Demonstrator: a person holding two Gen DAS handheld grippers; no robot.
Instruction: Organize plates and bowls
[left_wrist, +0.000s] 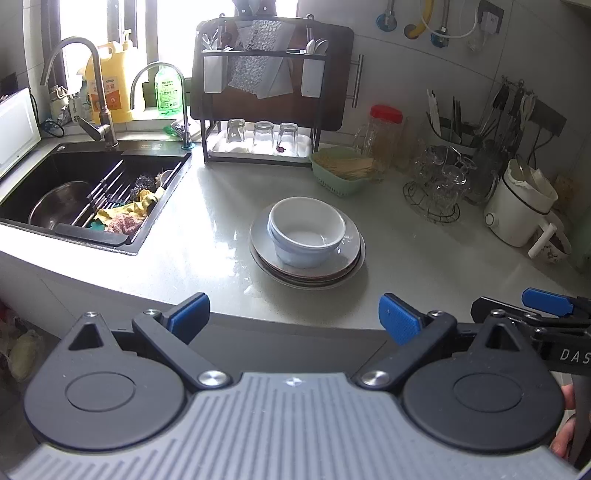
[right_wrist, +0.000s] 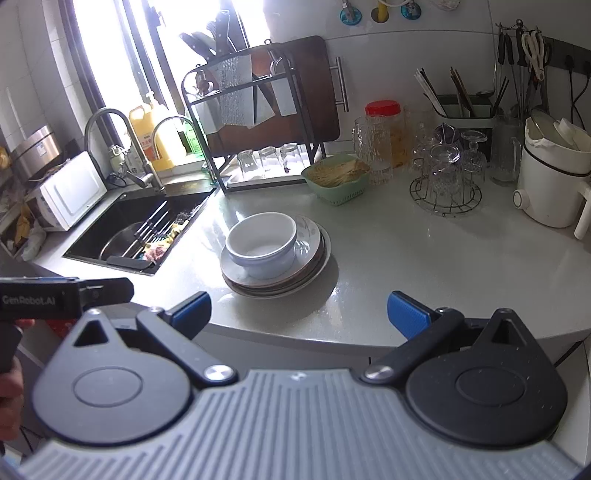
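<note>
While the pale counter (left_wrist: 424, 266) fills the middle of both views, with the dark sink (left_wrist: 85, 206) at the left of the frame and the dish rack (left_wrist: 258, 110) at the upper centre, the task's things are found together near the centre: a stack of plates (left_wrist: 306, 271) lies flat on the counter, and two nested bowls (left_wrist: 306, 230) stand upright on the top plate, set toward its left side. Whether this pile is the finished arrangement or one waiting to be sorted cannot be settled from these views. All the pieces appear to be glazed ceramic, so they can be judged stiff, fairly heavy when stacked, smooth enough to slip, and liable to chip or break if knocked. A bowl would best be taken by its rim wall, one finger inside and one outside; a plate by its raised edge, where a finger can be slid beneath. The left hand-held gripper (left_wrist: 293, 317) is held off the counter's near edge at the bottom of the frame, its blue-padded fingers spread wide and empty. The right hand-held gripper (right_wrist: 299, 314) is likewise held back from the stack, spread wide, with nothing between its fingers.
</note>
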